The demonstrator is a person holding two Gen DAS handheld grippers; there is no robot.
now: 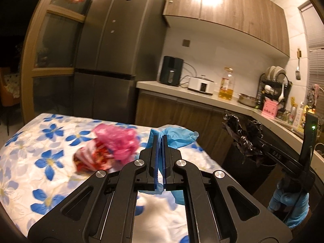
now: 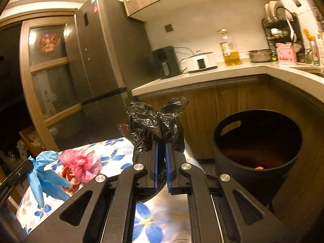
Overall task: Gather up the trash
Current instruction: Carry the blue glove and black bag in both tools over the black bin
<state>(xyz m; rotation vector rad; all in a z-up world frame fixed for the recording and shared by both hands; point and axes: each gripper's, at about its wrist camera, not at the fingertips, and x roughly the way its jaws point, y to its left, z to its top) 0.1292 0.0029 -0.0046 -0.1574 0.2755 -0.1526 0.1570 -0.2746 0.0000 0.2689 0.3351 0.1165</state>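
Right gripper nearest the lens, pads clamped on a crumpled black plastic bag; the bag sticks up out of the jaws at centre frame, tail hanging below. Left gripper is pinched tight on a blue glove, limp, drooping past the pads.

Key relation: the black bin sits right of centre in the right wrist view, just beyond the right gripper, mouth open and facing up, something reddish at the bottom. So the right hand is nearer; my guess is the bag goes in first, moving rightward and over the rim.

Farther left: pink bag and red wrapper on the floral tablecloth, uncollected.
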